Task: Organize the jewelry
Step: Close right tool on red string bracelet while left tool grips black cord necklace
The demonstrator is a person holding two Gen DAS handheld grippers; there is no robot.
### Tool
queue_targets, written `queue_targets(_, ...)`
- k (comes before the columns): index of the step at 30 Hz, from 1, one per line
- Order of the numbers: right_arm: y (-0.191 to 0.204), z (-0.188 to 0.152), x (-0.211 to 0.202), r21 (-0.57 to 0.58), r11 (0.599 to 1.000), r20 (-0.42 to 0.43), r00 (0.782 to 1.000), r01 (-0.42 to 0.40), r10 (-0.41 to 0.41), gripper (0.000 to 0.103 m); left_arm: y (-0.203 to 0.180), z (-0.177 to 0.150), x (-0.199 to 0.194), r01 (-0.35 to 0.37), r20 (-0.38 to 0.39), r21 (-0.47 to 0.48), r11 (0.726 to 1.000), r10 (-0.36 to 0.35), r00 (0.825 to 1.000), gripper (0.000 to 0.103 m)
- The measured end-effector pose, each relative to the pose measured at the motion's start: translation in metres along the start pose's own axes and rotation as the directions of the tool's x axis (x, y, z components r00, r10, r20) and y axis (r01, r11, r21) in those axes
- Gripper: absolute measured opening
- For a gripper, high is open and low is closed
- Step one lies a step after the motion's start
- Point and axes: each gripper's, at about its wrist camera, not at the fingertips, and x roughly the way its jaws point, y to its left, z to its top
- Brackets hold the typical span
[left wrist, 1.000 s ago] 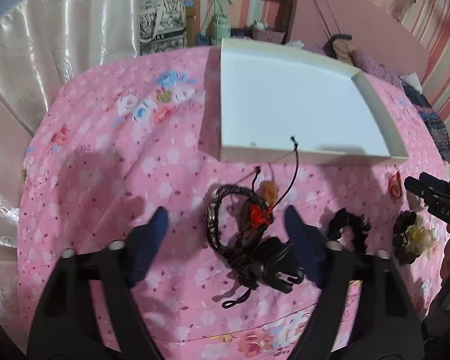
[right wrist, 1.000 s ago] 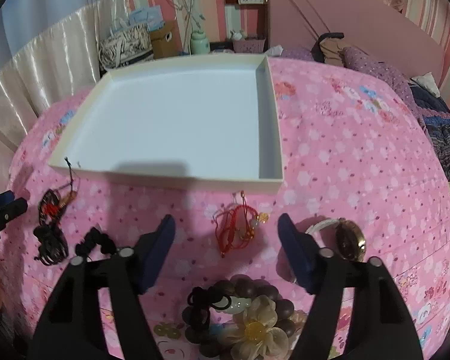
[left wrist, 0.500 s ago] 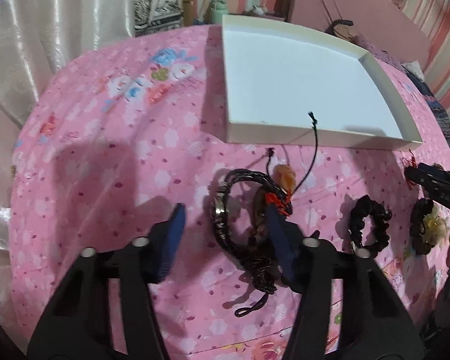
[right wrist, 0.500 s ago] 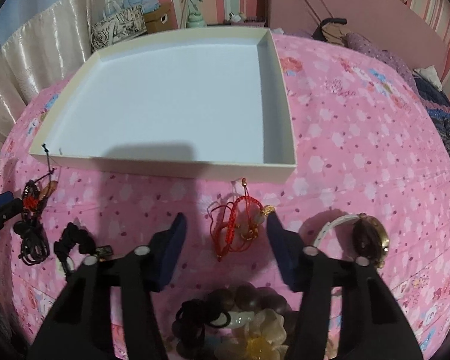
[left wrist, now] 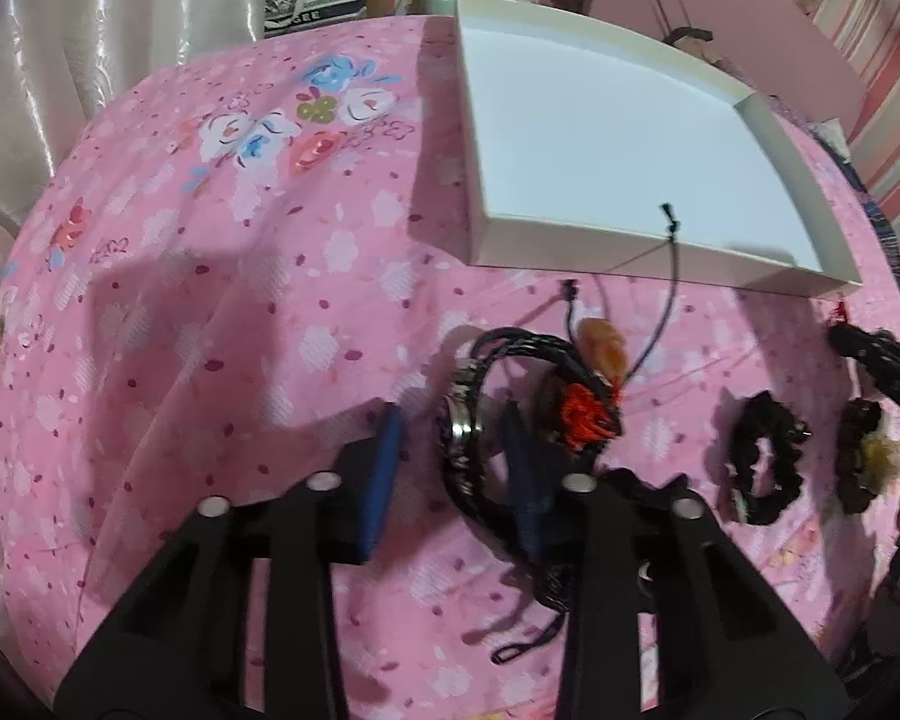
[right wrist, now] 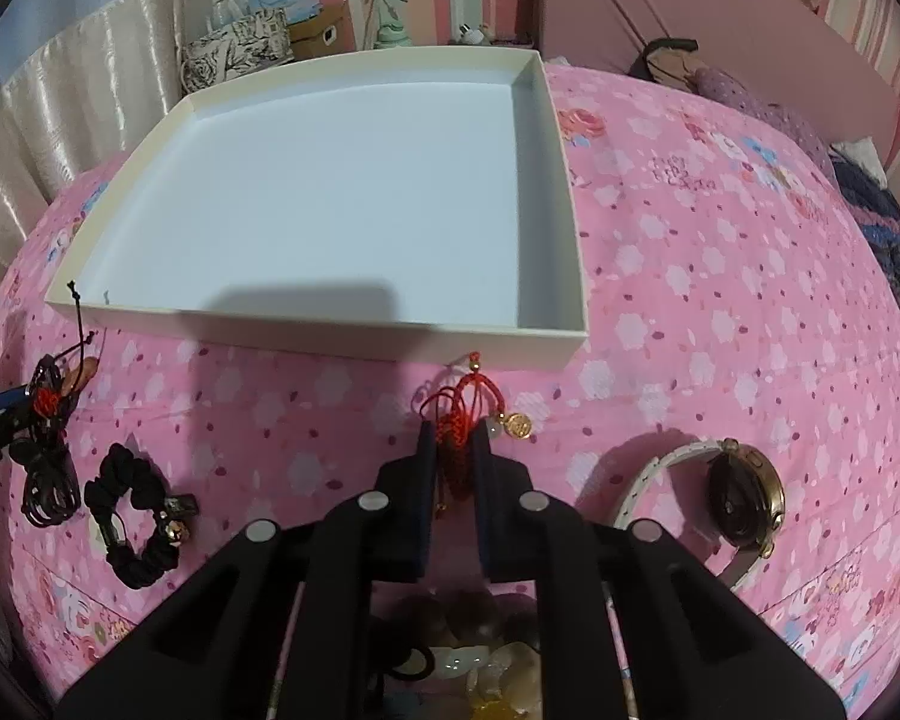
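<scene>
Right claw (right wrist: pixel 453 450) clamped on red cord bracelet (right wrist: pixel 459 414), left claw (left wrist: pixel 453 450) closing around black braided bracelet (left wrist: pixel 468 420).

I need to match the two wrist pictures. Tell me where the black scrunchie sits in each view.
Left wrist view: black scrunchie lies far right on the pink bedspread, right of the gripper.
Right wrist view: black scrunchie lies lower left, left of the gripper.
Shared landmark: the white tray, beyond it in both.
</scene>
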Motion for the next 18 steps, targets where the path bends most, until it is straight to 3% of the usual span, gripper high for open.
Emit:
queue_targets(2, 0.002, 0.000, 0.001, -0.012, 1.000, 0.003, 1.000, 0.003, -0.003, 0.011, 0.000, 0.001, -0.001, 0.006, 0.012, -0.005, 1.000, -0.005, 1.000, 0.012)
queue_targets(7, -0.001, 0.003, -0.002, -0.007, 1.000, 0.020, 1.000, -0.007, 0.007, 0.010, -0.004, 0.003, -0.010, 0.020, 0.036, -0.007, 1.000, -0.019, 0.999, 0.012)
queue_targets(12, -0.001, 0.008, -0.027, -0.017, 1.000, 0.087, 0.996, -0.014, 0.015, 0.010, -0.024, 0.004, -0.056, 0.049, 0.129, 0.043, 0.998, -0.054, 0.990, 0.012)
queue_targets(18, 0.000, 0.010, -0.041, -0.022, 0.999, 0.113, 0.993, -0.043, 0.045, 0.010, -0.034, 0.010, -0.100, 0.167, 0.180, 0.068, 0.984, -0.177, 0.968, 0.012)
